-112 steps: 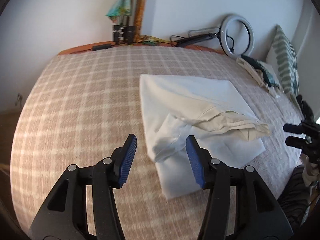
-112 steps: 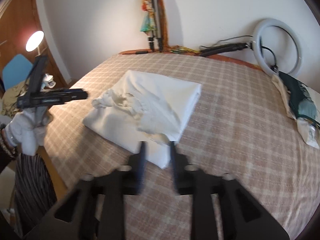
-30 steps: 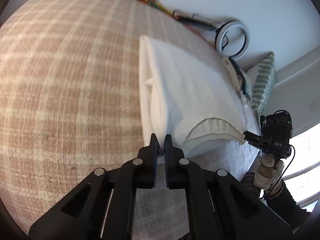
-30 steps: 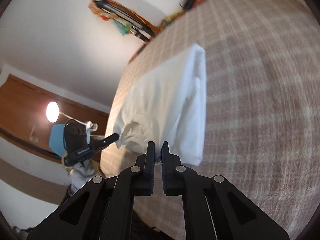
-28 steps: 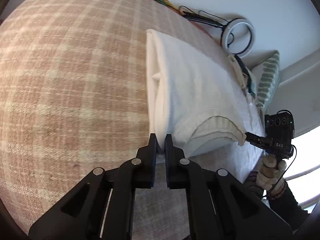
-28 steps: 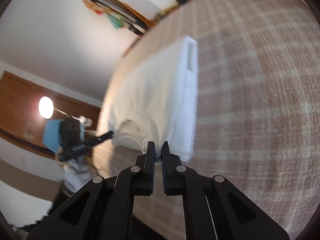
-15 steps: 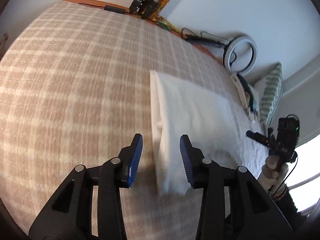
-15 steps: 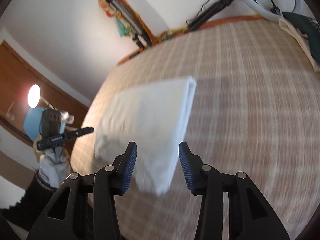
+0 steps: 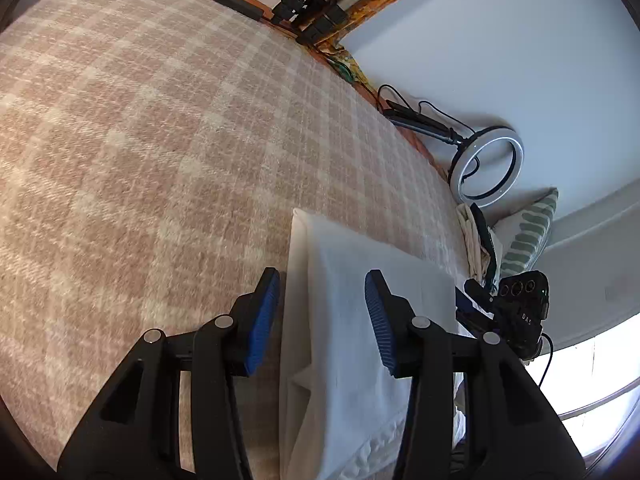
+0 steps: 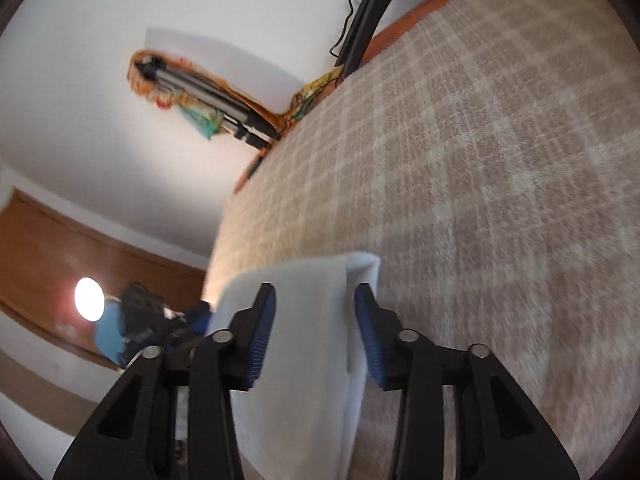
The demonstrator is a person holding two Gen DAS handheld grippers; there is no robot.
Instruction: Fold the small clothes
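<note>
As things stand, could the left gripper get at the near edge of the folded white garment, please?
Probably yes. The left gripper stands open right over the folded white garment, which lies flat on the checked bedspread; nothing sits between them.

L hand-held gripper (image 9: 322,320): jaws apart, blue pads (image 9: 262,320) showing on both sides, nothing pinched; they've just been opening further. Pointed down at a slant, rolled a bit to one side. R hand-held gripper (image 10: 316,330): jaws also apart w/ blue pads (image 10: 260,328) clear of any grip, but they've just been narrowing. Tilted less steeply than L; its view is motion-blurred. In the L wrist view the R unit (image 9: 516,312) sits at far right.
</note>
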